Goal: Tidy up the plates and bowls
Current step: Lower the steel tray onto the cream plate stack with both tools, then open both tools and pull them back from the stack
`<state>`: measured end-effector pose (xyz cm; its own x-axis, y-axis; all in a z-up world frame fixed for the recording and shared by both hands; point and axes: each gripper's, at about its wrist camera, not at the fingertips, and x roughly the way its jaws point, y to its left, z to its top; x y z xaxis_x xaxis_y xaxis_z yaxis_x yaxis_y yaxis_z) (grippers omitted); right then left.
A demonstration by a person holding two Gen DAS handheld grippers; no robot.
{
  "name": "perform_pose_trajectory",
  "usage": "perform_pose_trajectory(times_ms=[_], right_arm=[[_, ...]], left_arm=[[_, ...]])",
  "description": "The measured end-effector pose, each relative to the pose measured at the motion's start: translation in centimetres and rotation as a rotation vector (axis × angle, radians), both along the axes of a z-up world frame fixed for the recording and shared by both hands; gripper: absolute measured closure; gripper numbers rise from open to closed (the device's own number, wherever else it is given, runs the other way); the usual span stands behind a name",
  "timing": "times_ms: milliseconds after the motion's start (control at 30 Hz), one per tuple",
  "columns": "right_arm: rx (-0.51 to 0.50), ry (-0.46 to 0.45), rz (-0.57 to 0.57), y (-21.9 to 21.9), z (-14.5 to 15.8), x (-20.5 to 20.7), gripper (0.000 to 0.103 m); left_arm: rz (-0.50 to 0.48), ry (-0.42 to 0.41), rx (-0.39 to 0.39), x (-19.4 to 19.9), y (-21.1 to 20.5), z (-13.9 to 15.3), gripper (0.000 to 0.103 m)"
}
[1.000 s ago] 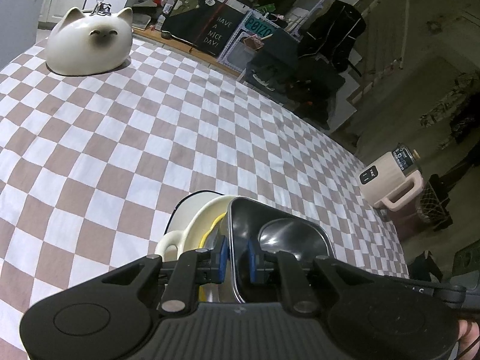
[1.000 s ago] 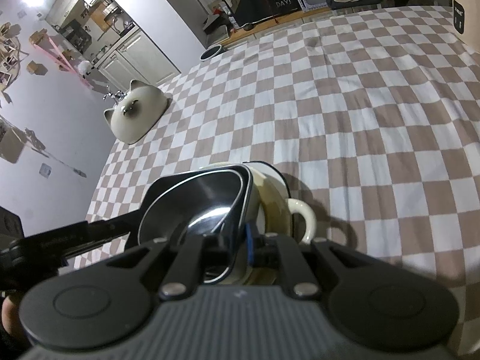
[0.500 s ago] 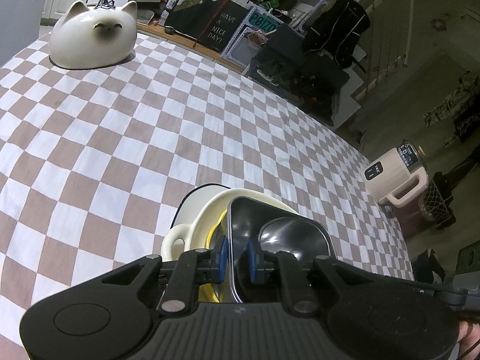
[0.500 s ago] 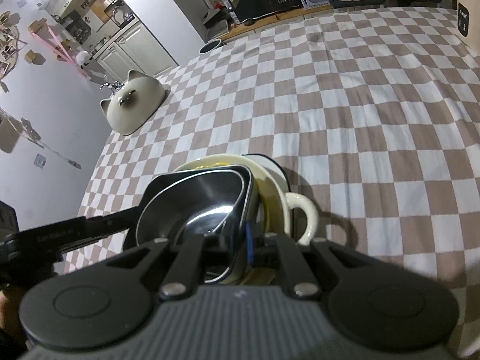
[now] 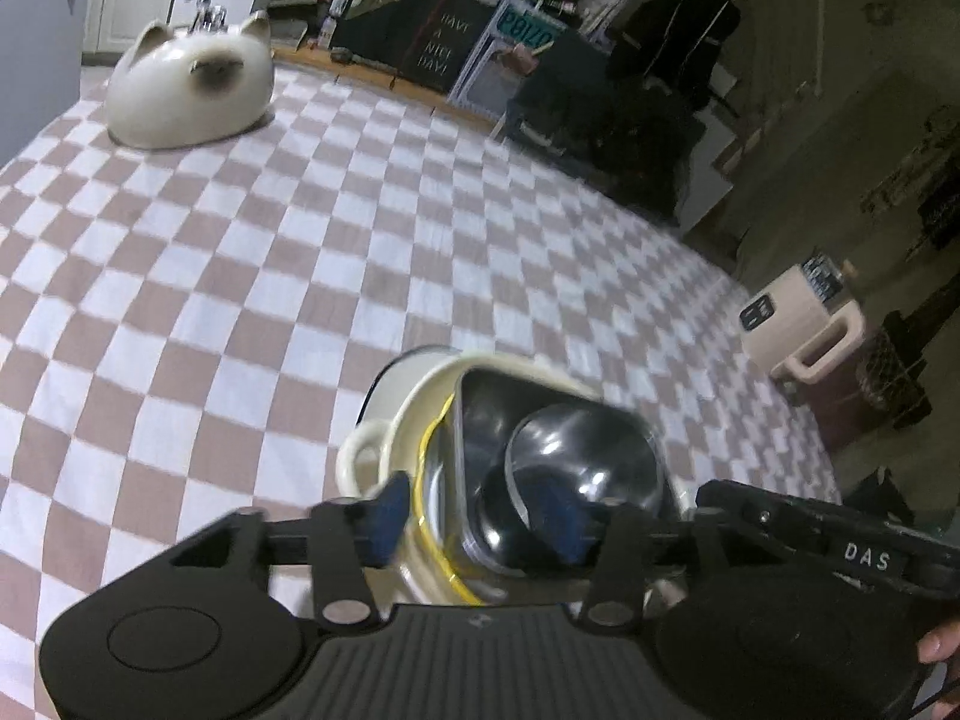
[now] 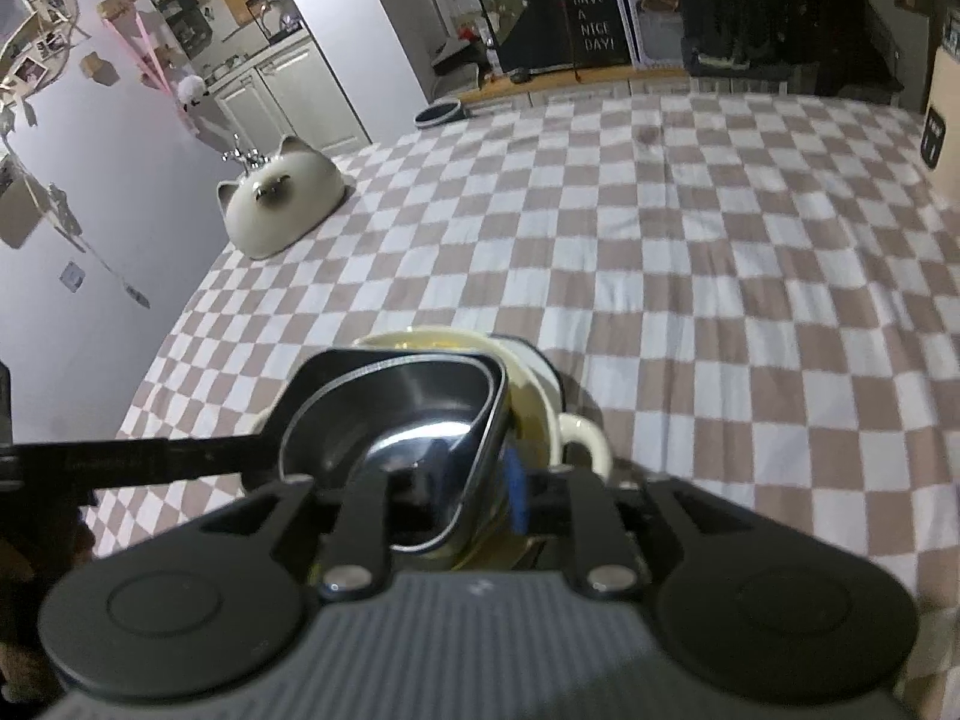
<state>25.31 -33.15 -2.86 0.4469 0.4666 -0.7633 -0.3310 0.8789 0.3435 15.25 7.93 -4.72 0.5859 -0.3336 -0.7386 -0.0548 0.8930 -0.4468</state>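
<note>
The left gripper (image 5: 480,525) tilts steeply down with its jaws opening, the blue pads straddling the near wall of the steel tray (image 5: 558,468) without pressing it; the right gripper (image 6: 456,495), tilted down alike from the opposite side, is opening too, that tray's rim between its pads. The rounded-rectangular tray sits rim up, nested in a cream handled bowl (image 5: 384,450), its long axis running between the grippers. Farther off on the checkered cloth (image 5: 240,276) rests a cat-shaped bowl (image 5: 192,90).
</note>
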Motion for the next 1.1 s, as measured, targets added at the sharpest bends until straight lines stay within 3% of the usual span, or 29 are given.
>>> perform_pose_trajectory(times_ms=[67,133,167,333,633,900,1100], right_arm=[[0.002,-0.040,0.000,-0.3,1.0,-0.3,0.058],[-0.001,-0.079,0.000,-0.5,1.8,-0.7,0.047],[-0.002,-0.098,-0.001,-0.6,2.3,-0.9,0.044],[0.011,-0.156,-0.036,-1.4,3.9,-1.4,0.022],[0.004,-0.246,-0.104,-2.8,4.9,-2.6,0.000],[-0.047,-0.333,-0.144,-3.1,5.6,-5.7,0.000],[-0.050,-0.337,-0.154,-3.3,5.8,-8.2,0.000]], left_arm=[[0.000,-0.037,0.032,0.0,-0.2,1.1,0.041],[0.001,-0.074,0.063,0.0,-0.4,2.1,0.024],[0.003,-0.097,0.076,-0.1,-0.5,2.5,0.020],[0.006,-0.158,0.069,-0.2,-0.2,4.1,0.000],[0.002,-0.169,0.204,-0.7,-1.2,5.7,0.000],[-0.048,-0.180,0.254,-2.9,-2.6,6.2,0.000],[-0.042,-0.220,0.283,-6.2,-2.7,6.9,0.000]])
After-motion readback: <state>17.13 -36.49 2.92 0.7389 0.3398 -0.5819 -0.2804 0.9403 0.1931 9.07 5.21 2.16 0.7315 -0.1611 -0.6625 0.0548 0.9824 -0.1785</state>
